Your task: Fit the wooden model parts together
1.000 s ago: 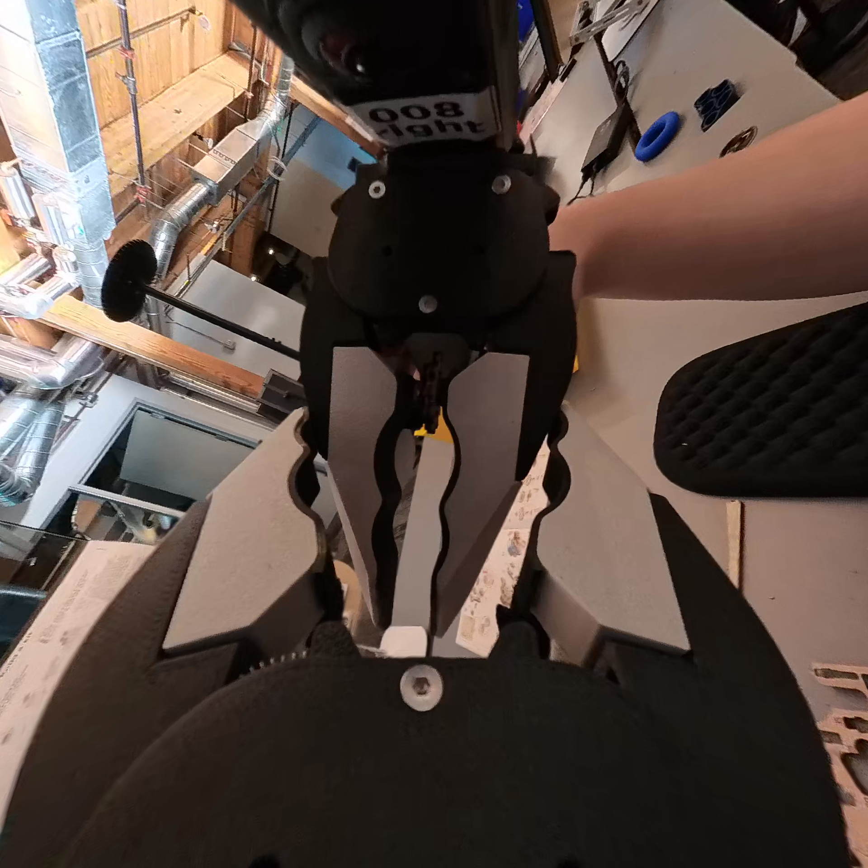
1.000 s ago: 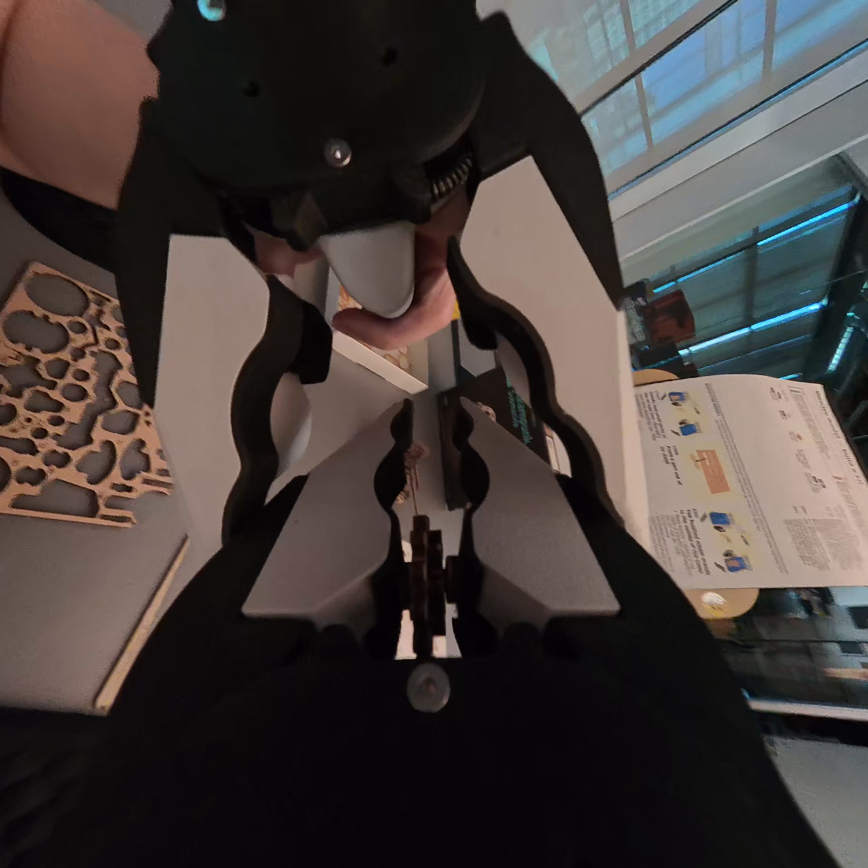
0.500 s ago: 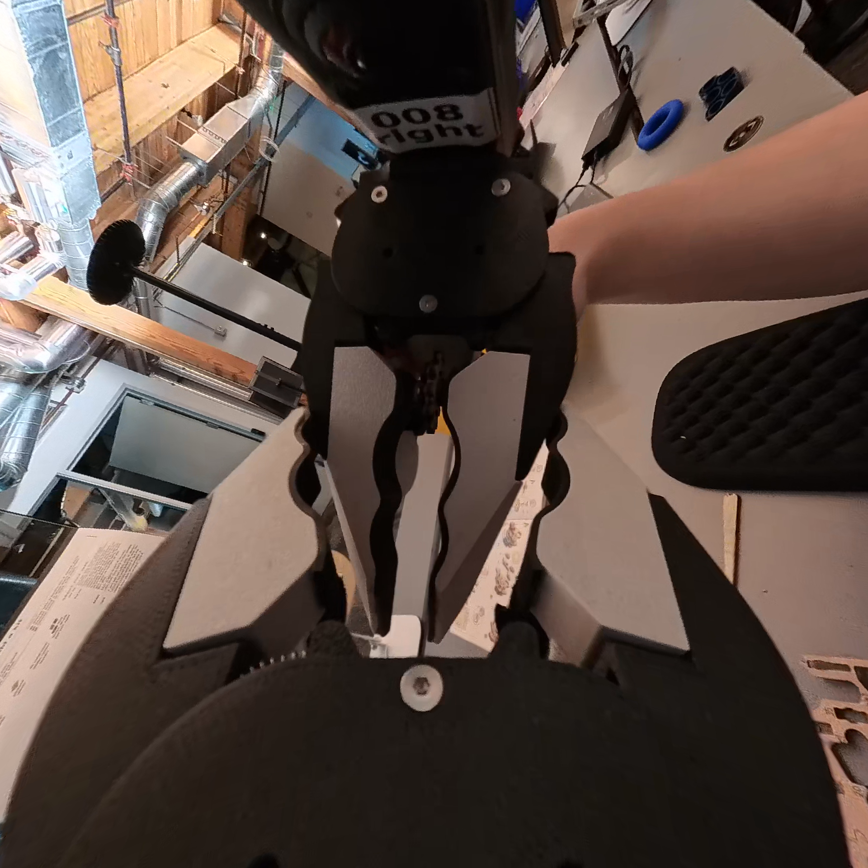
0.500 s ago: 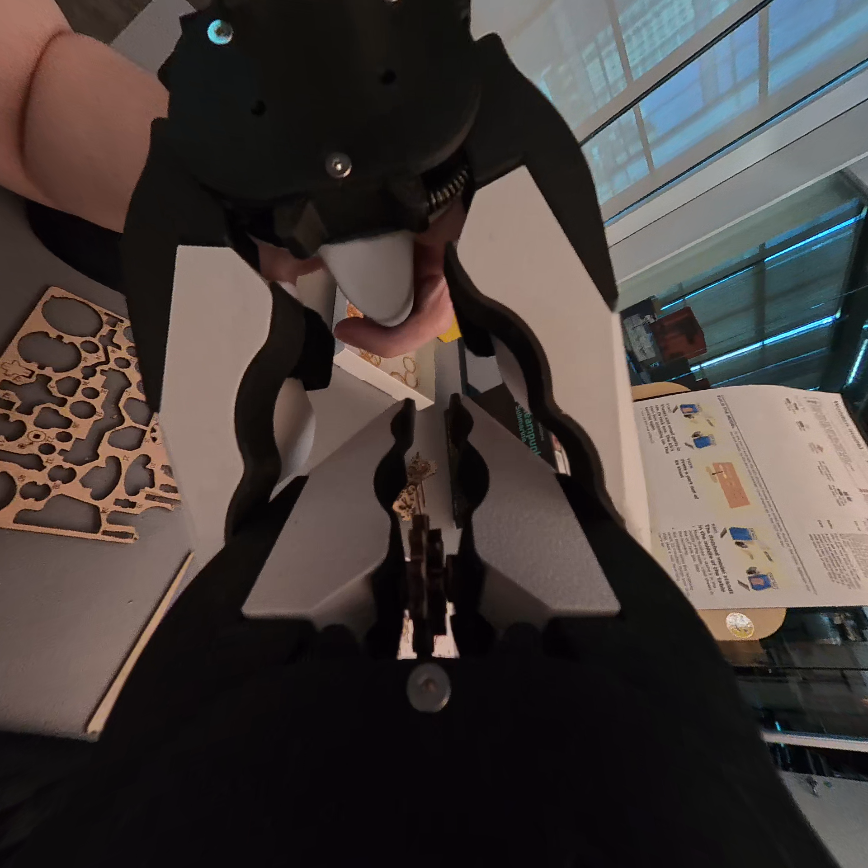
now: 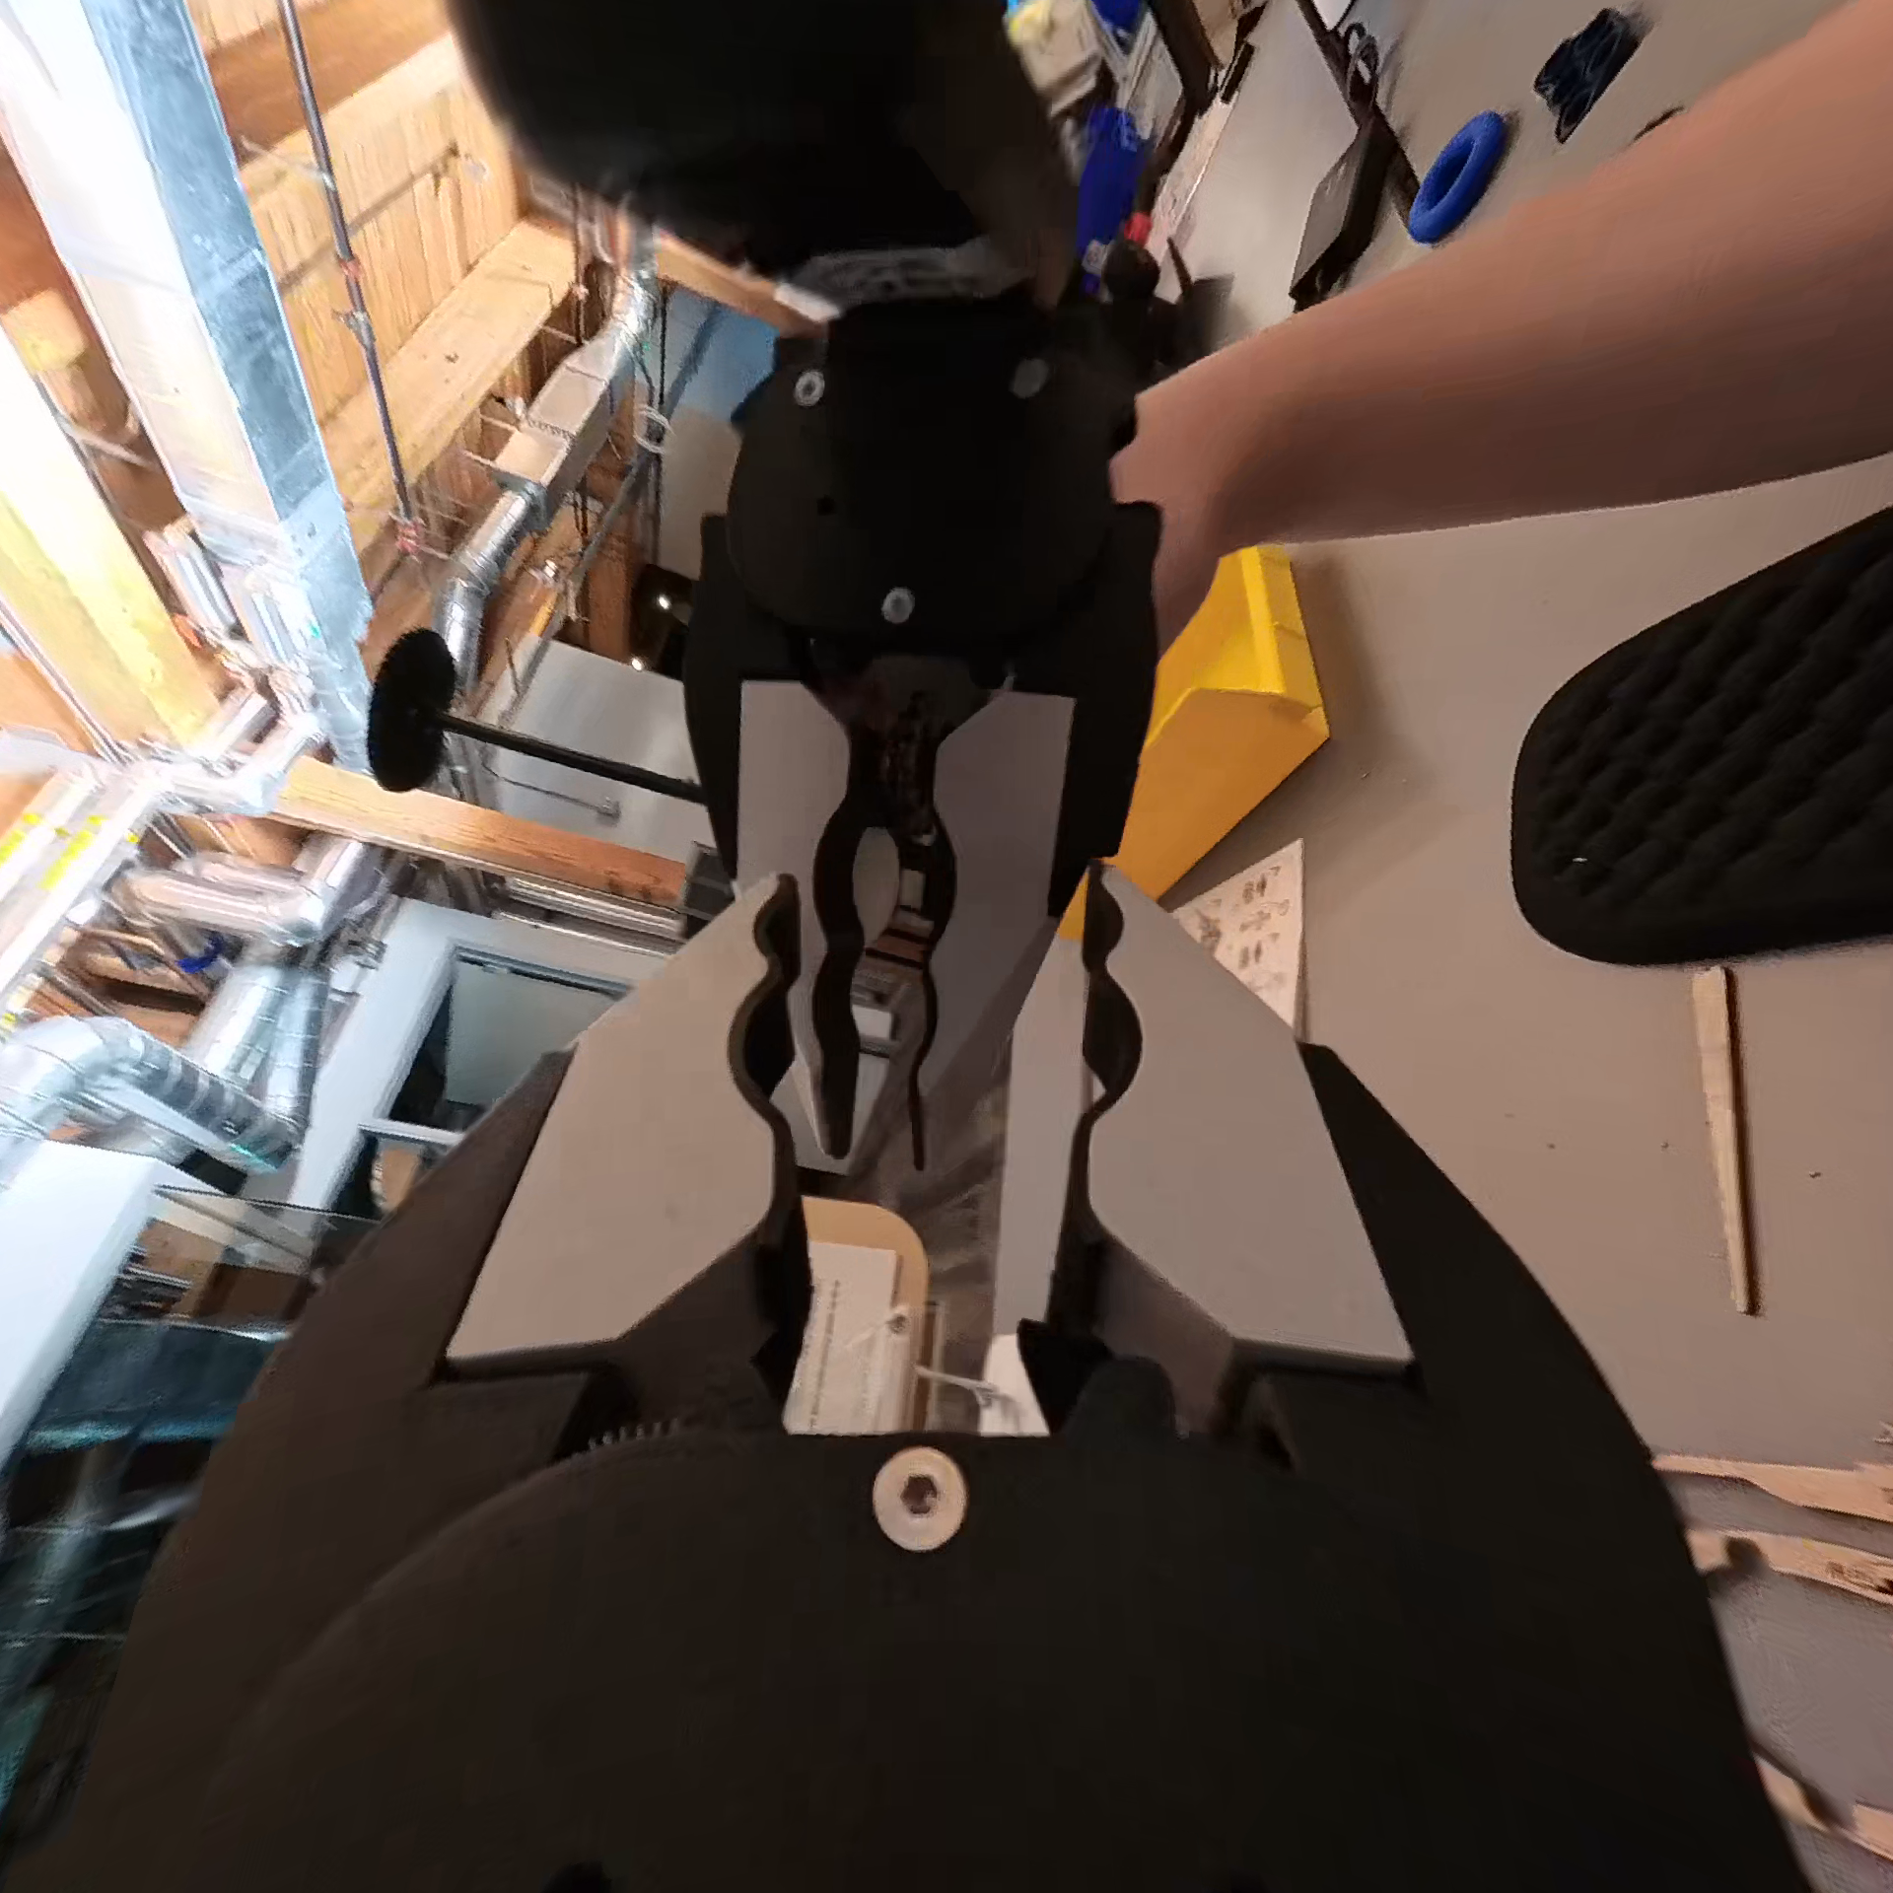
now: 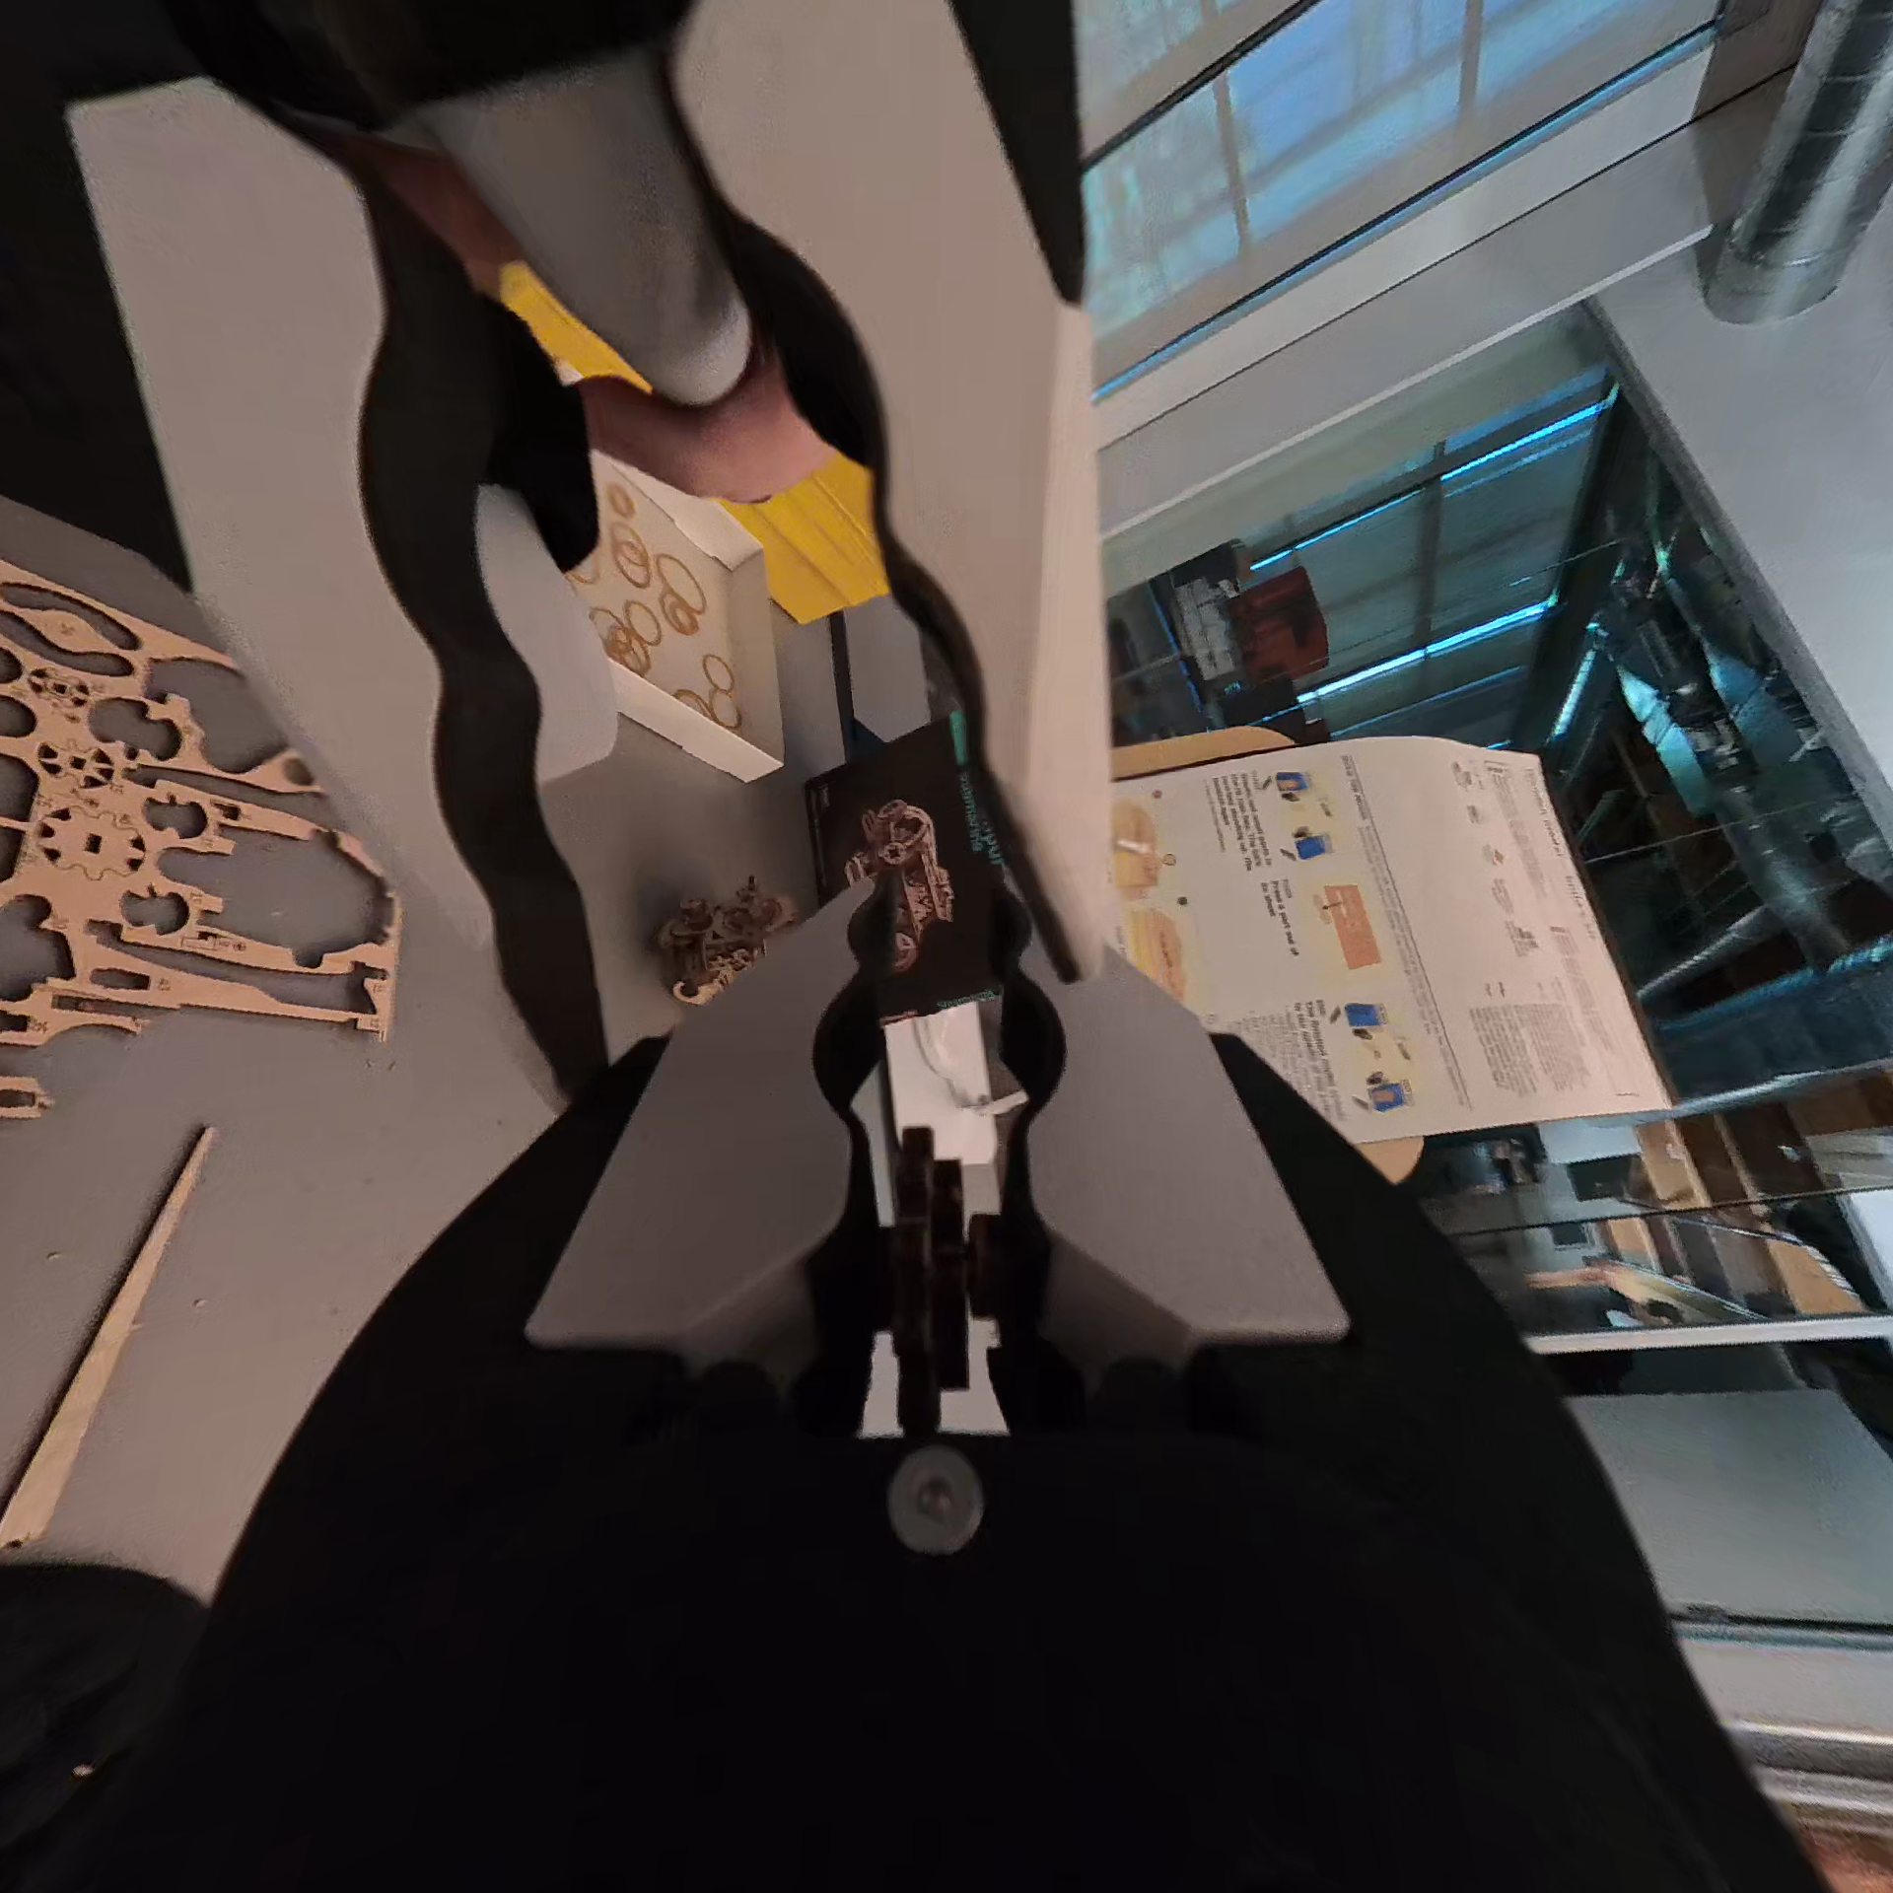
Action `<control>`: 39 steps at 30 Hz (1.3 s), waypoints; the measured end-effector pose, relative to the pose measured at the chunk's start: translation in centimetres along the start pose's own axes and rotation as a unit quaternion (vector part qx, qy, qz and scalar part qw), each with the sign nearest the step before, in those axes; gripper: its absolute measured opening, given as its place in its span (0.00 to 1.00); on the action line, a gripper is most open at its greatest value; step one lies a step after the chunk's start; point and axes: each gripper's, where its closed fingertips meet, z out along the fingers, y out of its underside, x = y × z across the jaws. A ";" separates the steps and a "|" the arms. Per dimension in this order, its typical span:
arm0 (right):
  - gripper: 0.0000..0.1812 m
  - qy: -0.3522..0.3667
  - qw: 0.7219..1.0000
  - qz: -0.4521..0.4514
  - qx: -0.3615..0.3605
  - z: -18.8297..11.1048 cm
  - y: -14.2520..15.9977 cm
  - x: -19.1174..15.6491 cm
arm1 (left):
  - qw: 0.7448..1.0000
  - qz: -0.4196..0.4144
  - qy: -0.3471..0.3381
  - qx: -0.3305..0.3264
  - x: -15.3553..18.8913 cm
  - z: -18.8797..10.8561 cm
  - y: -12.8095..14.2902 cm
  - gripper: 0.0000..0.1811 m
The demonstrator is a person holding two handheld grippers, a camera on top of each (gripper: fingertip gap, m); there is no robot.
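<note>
My right gripper (image 6: 937, 912) is shut on a small dark wooden gear part (image 6: 927, 1250) held deep between its jaws. It also shows in the left wrist view (image 5: 878, 1152), pointing at me with the gear part (image 5: 907, 758) near its jaw root. My left gripper (image 5: 937, 891) is open and empty. Its wavy fingers (image 6: 492, 779) stand on either side of the right gripper's tips without touching them. A small assembled wooden model (image 6: 717, 937) lies on the grey table (image 6: 256, 1280) beyond.
A cut-out wooden parts sheet (image 6: 154, 850), a thin wooden strip (image 6: 102, 1332), a white tray of wooden rings (image 6: 666, 615), a dark box (image 6: 912, 871) and an instruction sheet (image 6: 1383, 922) lie on the table. A yellow box (image 5: 1219, 707) and black quilted pad (image 5: 1721, 758) lie to the right. The gap from one gripper's tips to the other's is roughly 7 centimetres.
The right gripper has drawn back, so its tips reach less far between my left fingers. My left jaws have narrowed but stay open. The gear part stays gripped.
</note>
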 end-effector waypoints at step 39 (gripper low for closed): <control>0.12 -0.067 0.997 -0.039 0.022 1.0 -0.8 -3.3 | 0.998 -0.030 0.047 0.042 0.9 -0.4 -0.7 0.00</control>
